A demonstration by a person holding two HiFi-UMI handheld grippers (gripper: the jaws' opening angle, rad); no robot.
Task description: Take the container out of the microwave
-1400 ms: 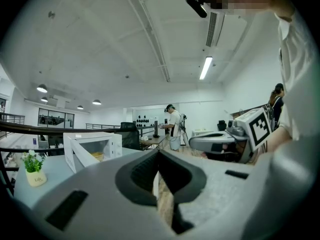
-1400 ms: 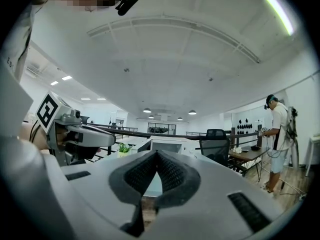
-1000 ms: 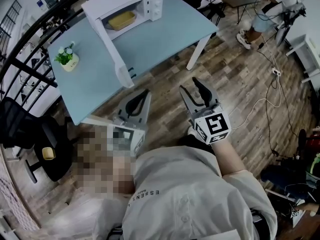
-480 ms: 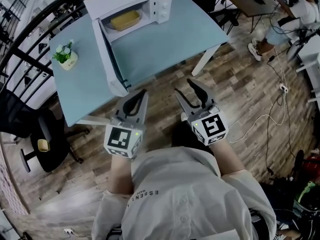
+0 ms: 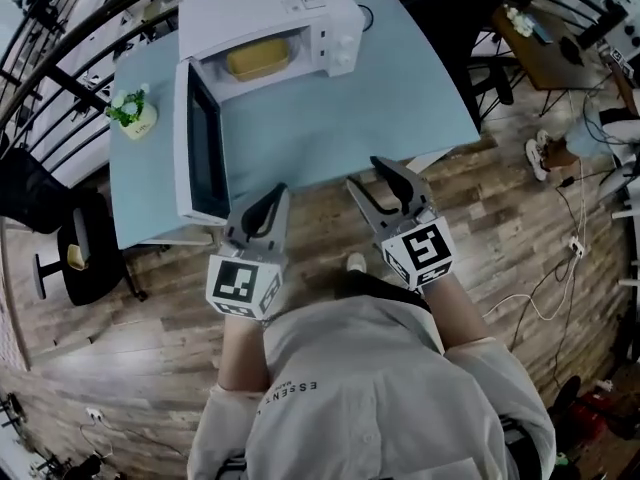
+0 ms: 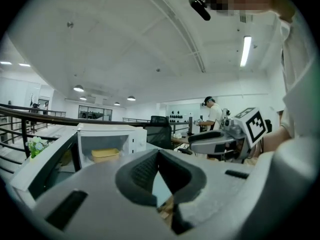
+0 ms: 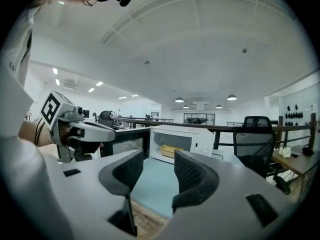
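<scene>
Container (image 5: 258,58): yellow, shallow, rectangular, sitting inside the white microwave (image 5: 300,8) at the far side of the blue table (image 5: 380,108). The door (image 5: 200,143) is swung wide to the left and the opening is unobstructed.

Handling, as a guess: looks like thin moulded plastic, so probably light and fairly stiff, with smooth walls that could slip under a loose pinch. Whether anything is in it cannot be told from here, so treat it as loaded and keep it level.

Best hold: likely the near long wall or rim facing the opening, one jaw inside and one outside.

Left gripper (image 5: 272,203): pads pressed together, nothing between them. Right gripper (image 5: 372,175): pads apart, empty. Both hover over the table's near edge, well apart from the container.
</scene>
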